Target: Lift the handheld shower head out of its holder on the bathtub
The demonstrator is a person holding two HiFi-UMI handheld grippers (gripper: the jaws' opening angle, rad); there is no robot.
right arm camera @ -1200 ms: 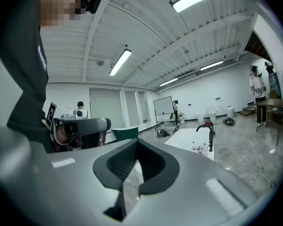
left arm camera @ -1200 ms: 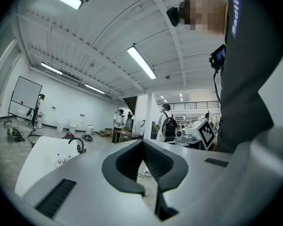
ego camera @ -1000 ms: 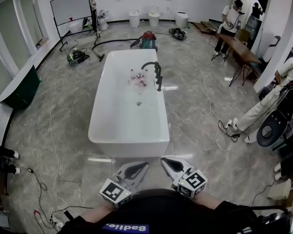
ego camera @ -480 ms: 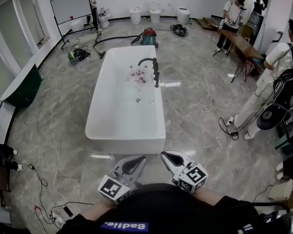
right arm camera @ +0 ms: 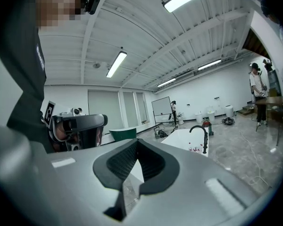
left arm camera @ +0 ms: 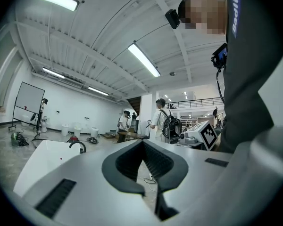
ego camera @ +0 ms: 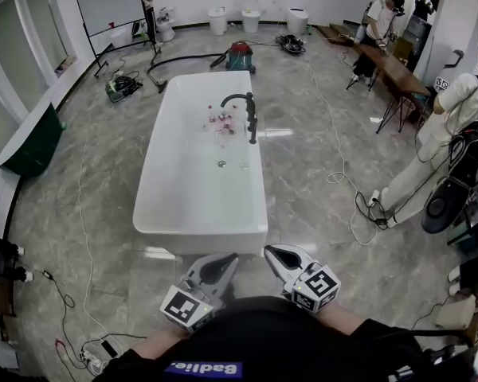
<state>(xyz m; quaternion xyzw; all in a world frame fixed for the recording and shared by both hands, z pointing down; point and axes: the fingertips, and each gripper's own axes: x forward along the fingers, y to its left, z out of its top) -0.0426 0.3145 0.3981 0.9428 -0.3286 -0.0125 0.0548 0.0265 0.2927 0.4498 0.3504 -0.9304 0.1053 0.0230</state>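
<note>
Tub shift: tub [ego camera: 199, 228] sits a touch further left in the head view than a second ago, and the bystander [ego camera: 450, 126], off to the right of the tongs, has stepped closer.
Left tongs [ego camera: 228, 259]: clenched on nothing, carried level at the waist and aimed at the tub's near end (no call to open them this far out).
Right tongs [ego camera: 272, 253]: likewise pressed together and empty, just beside the left pair and aimed the same way.
Tub: straight ahead of both tips with bare floor [ego camera: 319, 237] between, so I judge the approach unfinished.
Tap [ego camera: 251, 122]: black, on the rim, far ahead and slightly right of the right tongs, which makes that pair probably the handier one.
Shower head: too small to pick out; presumably still in its holder by the tap, well beyond reach.
</note>
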